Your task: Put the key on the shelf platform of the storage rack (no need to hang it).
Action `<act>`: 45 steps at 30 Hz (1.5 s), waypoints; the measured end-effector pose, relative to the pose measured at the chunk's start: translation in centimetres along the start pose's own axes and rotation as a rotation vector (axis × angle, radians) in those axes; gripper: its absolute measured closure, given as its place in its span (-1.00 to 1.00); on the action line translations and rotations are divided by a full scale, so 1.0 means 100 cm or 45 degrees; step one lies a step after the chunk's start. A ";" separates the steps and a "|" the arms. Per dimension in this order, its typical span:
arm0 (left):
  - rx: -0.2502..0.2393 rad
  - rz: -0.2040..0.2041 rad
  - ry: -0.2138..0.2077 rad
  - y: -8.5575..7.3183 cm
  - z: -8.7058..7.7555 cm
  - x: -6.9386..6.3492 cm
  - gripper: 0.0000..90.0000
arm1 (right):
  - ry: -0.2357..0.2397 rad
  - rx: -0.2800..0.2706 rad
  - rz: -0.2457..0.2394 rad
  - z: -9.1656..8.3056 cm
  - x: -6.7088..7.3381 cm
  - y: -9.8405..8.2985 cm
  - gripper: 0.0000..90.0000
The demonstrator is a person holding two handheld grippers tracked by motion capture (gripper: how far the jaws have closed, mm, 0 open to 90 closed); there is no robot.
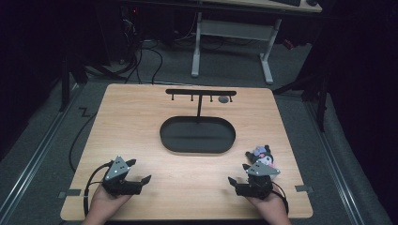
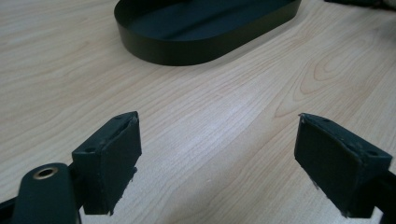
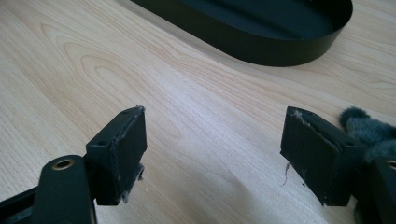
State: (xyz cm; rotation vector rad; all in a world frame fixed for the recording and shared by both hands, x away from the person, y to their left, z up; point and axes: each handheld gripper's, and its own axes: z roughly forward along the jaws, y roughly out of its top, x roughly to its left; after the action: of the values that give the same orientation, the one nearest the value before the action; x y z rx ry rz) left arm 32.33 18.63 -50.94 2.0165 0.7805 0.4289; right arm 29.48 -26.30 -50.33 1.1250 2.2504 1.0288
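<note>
A black oval tray (image 1: 165, 136) lies at the middle of the wooden table, with a black T-shaped hook stand (image 1: 201, 93) rising from it. A small plush keychain (image 1: 262, 155), black, pink and white, lies at the front right. My left gripper (image 1: 139, 171) rests near the front left edge, open, nothing between its jaws (image 2: 217, 154). My right gripper (image 1: 238, 174) sits at the front right, open and empty (image 3: 215, 149), just in front of the plush, whose dark fuzzy edge (image 3: 366, 130) shows beside the right jaw. The tray's rim appears ahead of both grippers (image 2: 187, 51) (image 3: 280, 49).
The table's front edge (image 1: 187, 216) lies just under both hands. A small dark round piece (image 1: 223, 99) hangs at the stand's right end. Beyond the table stand a white desk frame (image 1: 232, 33) and cables (image 1: 141, 56) on the grey floor.
</note>
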 end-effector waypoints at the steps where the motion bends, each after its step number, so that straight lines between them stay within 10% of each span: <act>1: 0.002 0.013 0.004 0.000 0.001 -0.001 -0.66 | 0.001 0.014 -0.002 0.000 0.000 0.002 -0.49; 17: 0.020 0.051 0.023 -0.002 0.009 0.004 -0.89 | -0.022 0.226 -0.031 -0.003 0.005 0.024 -0.51; 31: -0.121 -0.020 0.042 -0.005 0.004 0.017 -0.86 | 0.003 0.356 -0.065 0.002 0.012 0.036 -0.53; 45: -0.114 -0.063 0.004 -0.005 0.002 0.017 -0.73 | 0.034 0.513 -0.016 0.019 0.004 0.043 -0.53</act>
State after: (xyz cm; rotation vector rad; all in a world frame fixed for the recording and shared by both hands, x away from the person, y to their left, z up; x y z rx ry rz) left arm 33.53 19.90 -51.46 1.9100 0.7978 0.4316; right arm 32.61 -23.43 -48.20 1.2545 2.5545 0.5991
